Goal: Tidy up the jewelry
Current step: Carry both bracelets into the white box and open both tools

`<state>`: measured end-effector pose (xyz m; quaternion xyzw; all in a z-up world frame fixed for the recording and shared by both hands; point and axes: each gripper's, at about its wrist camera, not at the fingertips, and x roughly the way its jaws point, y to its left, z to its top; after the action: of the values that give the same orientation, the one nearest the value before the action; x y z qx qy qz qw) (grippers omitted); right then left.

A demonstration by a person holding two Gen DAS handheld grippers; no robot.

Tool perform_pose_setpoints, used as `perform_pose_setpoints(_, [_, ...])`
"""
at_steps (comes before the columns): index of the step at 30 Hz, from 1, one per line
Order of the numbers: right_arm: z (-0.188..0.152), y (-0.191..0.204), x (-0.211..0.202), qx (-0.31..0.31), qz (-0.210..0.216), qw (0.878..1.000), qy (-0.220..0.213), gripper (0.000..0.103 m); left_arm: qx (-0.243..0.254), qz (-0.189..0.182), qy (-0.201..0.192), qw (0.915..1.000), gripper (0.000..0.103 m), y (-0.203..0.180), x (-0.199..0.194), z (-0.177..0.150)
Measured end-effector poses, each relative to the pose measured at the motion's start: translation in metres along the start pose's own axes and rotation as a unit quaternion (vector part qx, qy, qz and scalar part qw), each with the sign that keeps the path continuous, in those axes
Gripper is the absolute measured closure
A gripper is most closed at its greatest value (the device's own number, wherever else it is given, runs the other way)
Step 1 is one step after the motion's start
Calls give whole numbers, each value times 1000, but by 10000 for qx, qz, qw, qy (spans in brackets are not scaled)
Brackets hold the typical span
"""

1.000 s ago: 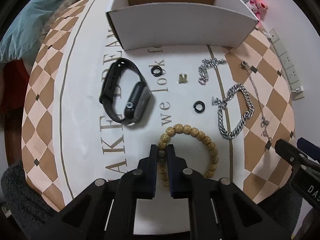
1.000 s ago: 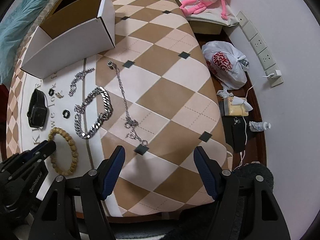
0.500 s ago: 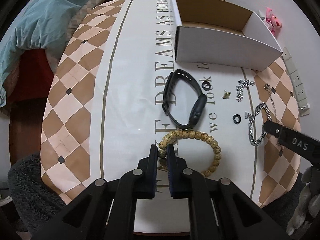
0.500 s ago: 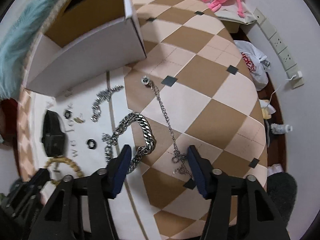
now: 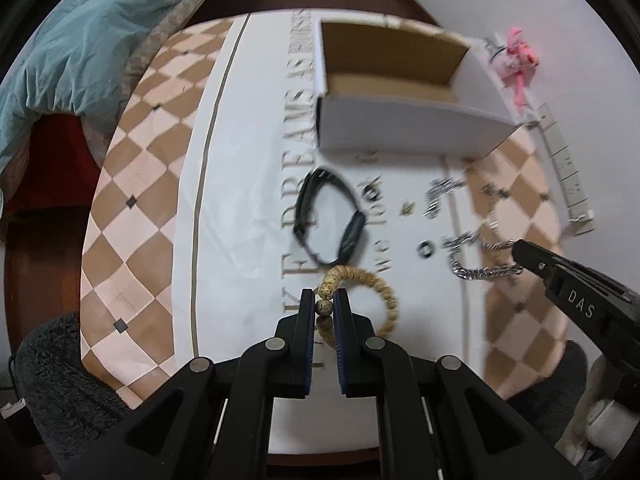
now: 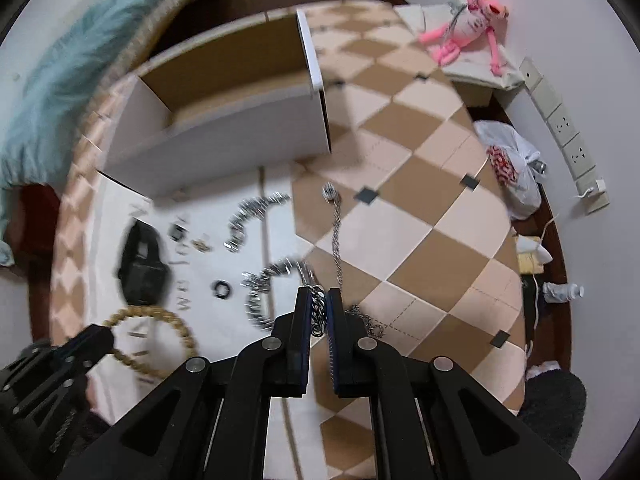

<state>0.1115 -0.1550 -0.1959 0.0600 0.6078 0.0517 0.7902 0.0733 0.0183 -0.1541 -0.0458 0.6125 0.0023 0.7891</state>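
My left gripper (image 5: 324,305) is shut on the wooden bead bracelet (image 5: 372,280), which hangs from it above the cloth; it also shows in the right wrist view (image 6: 160,316). My right gripper (image 6: 319,304) is shut on the thick silver chain bracelet (image 6: 276,276), also seen in the left wrist view (image 5: 480,258). A black smartwatch (image 5: 330,218) lies on the cloth in front of the open white cardboard box (image 5: 400,128). A thin silver necklace (image 6: 336,232), a small silver chain (image 6: 250,216) and two black rings (image 6: 221,289) (image 6: 176,232) lie around.
The checked tablecloth (image 5: 132,216) covers a round table. A teal blanket (image 5: 60,52) lies at far left. A pink plush toy (image 6: 472,28), a plastic bag (image 6: 512,168) and wall sockets (image 6: 560,128) are at right, off the table.
My right gripper moved forward and closed on the thick silver chain bracelet. My left gripper lifted the bead bracelet and swung slightly; both views are blurred by motion.
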Motion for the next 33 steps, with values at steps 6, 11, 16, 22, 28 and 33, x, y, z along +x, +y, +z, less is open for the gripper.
perform_pose_setpoints(6, [24, 5, -47, -39, 342, 9988, -356, 96, 114, -370, -413, 9984, 96, -14, -44, 23])
perform_pose_setpoints(11, [58, 3, -78, -124, 551, 9961, -678, 96, 226, -562, -774, 9952, 96, -24, -71, 55])
perform_pose_setpoints(16, [95, 9, -98, -223, 755, 9926, -929, 96, 249, -663, -991, 9926, 96, -29, -83, 95])
perform_pose_setpoints(22, [145, 18, -91, -327, 927, 9908, -931, 96, 159, -815, -790, 9934, 96, -22, -62, 144])
perform_pose_setpoints(28, [179, 28, -50, -407, 999, 9931, -469, 96, 17, -967, -471, 9942, 96, -18, -31, 177])
perform_pose_setpoints(33, [194, 33, -18, -489, 902, 9945, -191, 96, -227, -1209, -68, 9924, 96, -13, -4, 197])
